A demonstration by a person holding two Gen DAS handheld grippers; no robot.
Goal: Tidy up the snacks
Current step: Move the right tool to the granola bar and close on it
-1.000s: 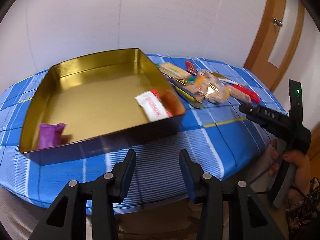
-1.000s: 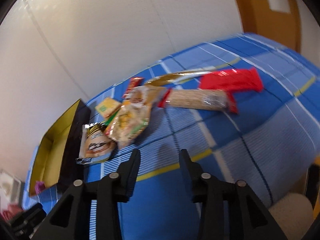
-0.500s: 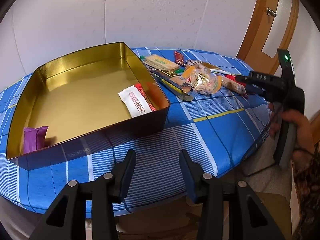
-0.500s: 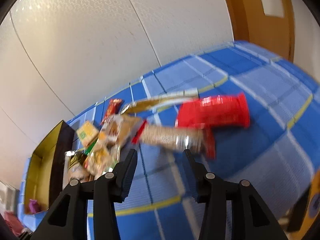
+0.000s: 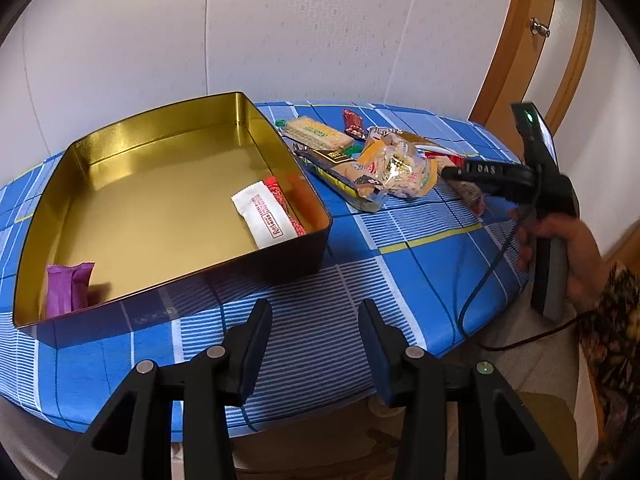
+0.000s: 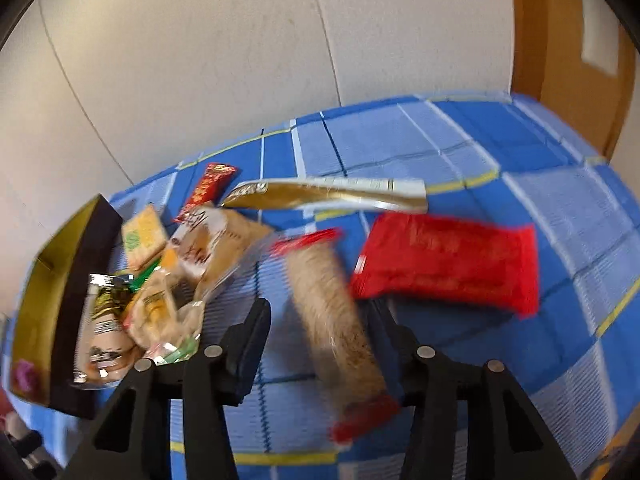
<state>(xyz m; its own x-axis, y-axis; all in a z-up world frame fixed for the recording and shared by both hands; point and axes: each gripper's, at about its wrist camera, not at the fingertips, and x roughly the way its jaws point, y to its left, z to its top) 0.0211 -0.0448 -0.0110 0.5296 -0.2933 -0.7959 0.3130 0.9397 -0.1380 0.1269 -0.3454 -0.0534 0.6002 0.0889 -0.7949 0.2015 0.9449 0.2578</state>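
Note:
A gold tin (image 5: 160,120) stands on the left of the table and holds a white packet (image 5: 264,216), a red packet (image 5: 280,196) and a purple packet (image 5: 66,288). Loose snacks lie to its right, among them a clear bag (image 5: 400,168) and a green cracker pack (image 5: 316,134). My left gripper (image 5: 316,320) hangs open and empty over the table's front edge. A hand holds my right gripper (image 5: 450,172) over the pile. In the right wrist view this gripper (image 6: 322,320) is open astride a long tan cracker pack (image 6: 332,320) with red ends, and its left finger stands clear of the pack.
A red packet (image 6: 448,264) and a long gold wrapper (image 6: 320,196) lie just beyond the tan pack. A small red bar (image 6: 208,190) lies further back. A blue checked cloth (image 5: 400,280) covers the rounded table. Wall behind, wooden door (image 5: 520,60) at the right.
My right gripper has swung in from the table's right edge over the snack pile, rolled, and opened a little; the tan pack now lies between its fingers. The left gripper has barely moved.

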